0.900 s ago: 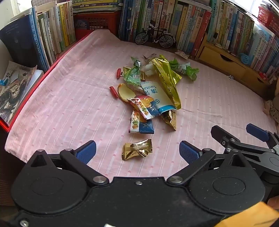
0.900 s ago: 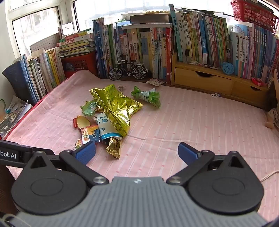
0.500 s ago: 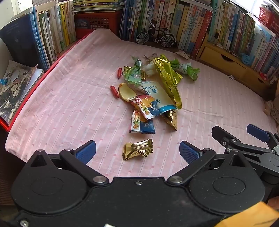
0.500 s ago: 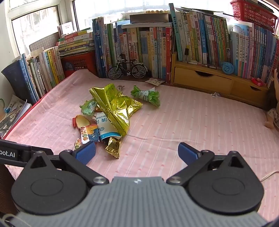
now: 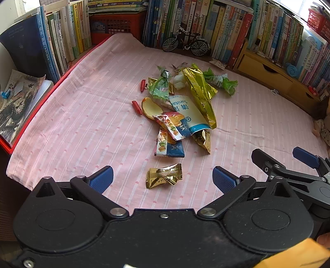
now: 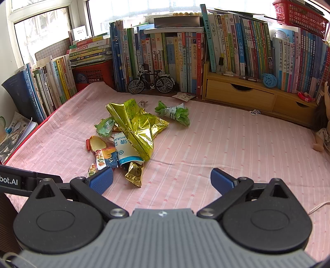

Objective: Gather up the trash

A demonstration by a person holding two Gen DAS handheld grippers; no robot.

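Note:
A heap of wrappers lies on the pink striped cloth (image 5: 82, 123). A small gold candy wrapper (image 5: 164, 175) rests nearest, between the wide-apart fingers of my open left gripper (image 5: 163, 178), which hovers above it. Beyond lie a blue biscuit packet (image 5: 169, 148), a white and blue bag (image 5: 189, 112), a long gold bag (image 5: 201, 93) and green wrappers (image 5: 159, 86). My right gripper (image 6: 162, 179) is open and holds nothing. It hovers right of the pile, near a small gold packet (image 6: 135, 173) and the big gold bag (image 6: 140, 125). The right gripper (image 5: 288, 162) also shows in the left wrist view.
Rows of books (image 6: 165, 53) wall the back and left sides. A model bicycle (image 6: 151, 82) and a wooden drawer unit (image 6: 247, 94) stand at the back. A red basket (image 6: 299, 14) sits on top at right. An open magazine (image 5: 14, 101) lies left.
Both views have shifted only slightly; the wrappers sit a touch lower in the left wrist view. Nothing was picked up or released.

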